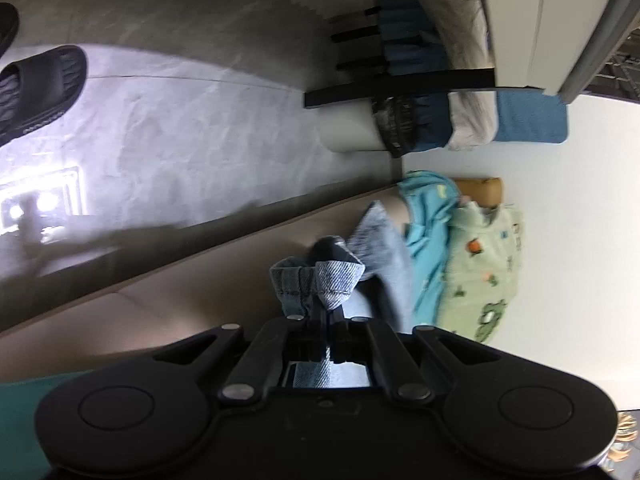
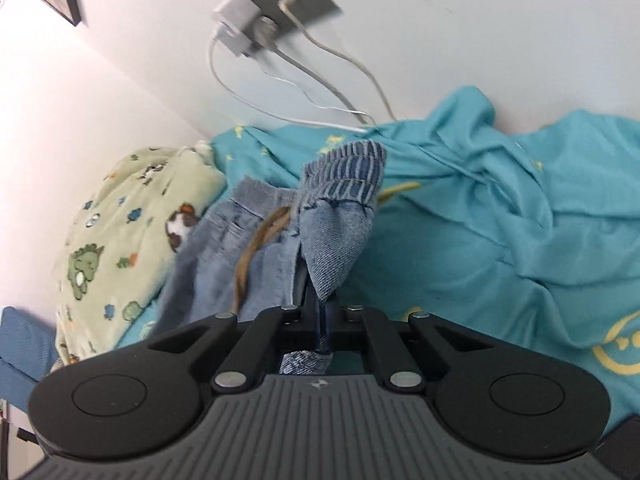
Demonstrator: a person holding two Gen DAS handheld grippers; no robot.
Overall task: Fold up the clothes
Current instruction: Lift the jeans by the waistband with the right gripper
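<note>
Left claw point(image 1: 325, 312): is being held closed on a denim hem of the jeans point(image 1: 320, 280), the cloth bunched between its tips and lifted off the tan surface below.
Right claw point(image 2: 320, 312): is being kept clamped on the waistband end of the same jeans, a fold of denim pinched just below the elastic band point(image 2: 344, 160).
Jeans: are being carried between the two claws, above the teal sheet point(image 2: 500, 240) and beside the green dinosaur blanket point(image 2: 120, 220).
Long axis: is judged to be running from hem to waistband, claw to claw; the cloth between is sagging, so the line is being left slack, not straight.
Drawstring point(image 2: 256, 248): is being left dangling down the front of the denim.
Risk: only small pinches are being held, so a tug could be pulling a corner free; the sagging middle could be dragged over the sheet and folded crooked.
Background: white cables point(image 2: 320, 80) are being left hanging from a wall socket, close above the sheet, where lifted cloth could be snagging.
</note>
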